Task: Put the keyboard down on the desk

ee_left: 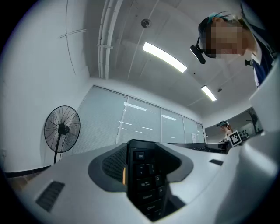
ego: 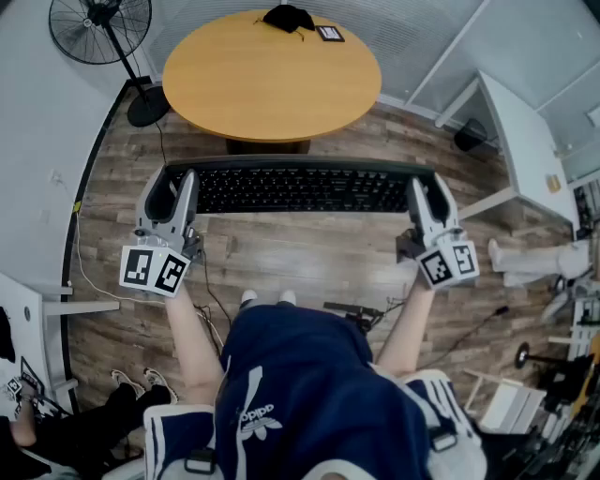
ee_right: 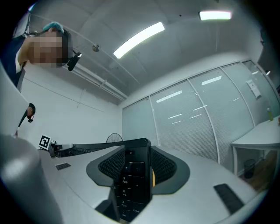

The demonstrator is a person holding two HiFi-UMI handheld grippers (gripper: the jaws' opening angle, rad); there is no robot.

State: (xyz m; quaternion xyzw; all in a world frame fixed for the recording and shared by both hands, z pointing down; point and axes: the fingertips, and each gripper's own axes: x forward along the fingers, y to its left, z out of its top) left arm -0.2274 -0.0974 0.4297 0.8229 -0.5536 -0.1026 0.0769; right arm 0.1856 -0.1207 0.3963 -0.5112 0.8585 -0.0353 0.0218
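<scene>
keyboard (ego: 298, 188): black, held level in the air over the wood floor (ego: 309, 258), just at 6 o'clock of the round counter (ego: 272, 70) | left gripper (ego: 174, 187): fingers grasping its left end | right gripper (ego: 427, 192): fingers grasping its right end

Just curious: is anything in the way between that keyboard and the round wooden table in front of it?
Nothing visible. The keyboard, gripped at its ends by the left tool and right tool, hangs before the round table, whose near part is bare; a black bundle and a small dark slab lie at its far edge.
</scene>
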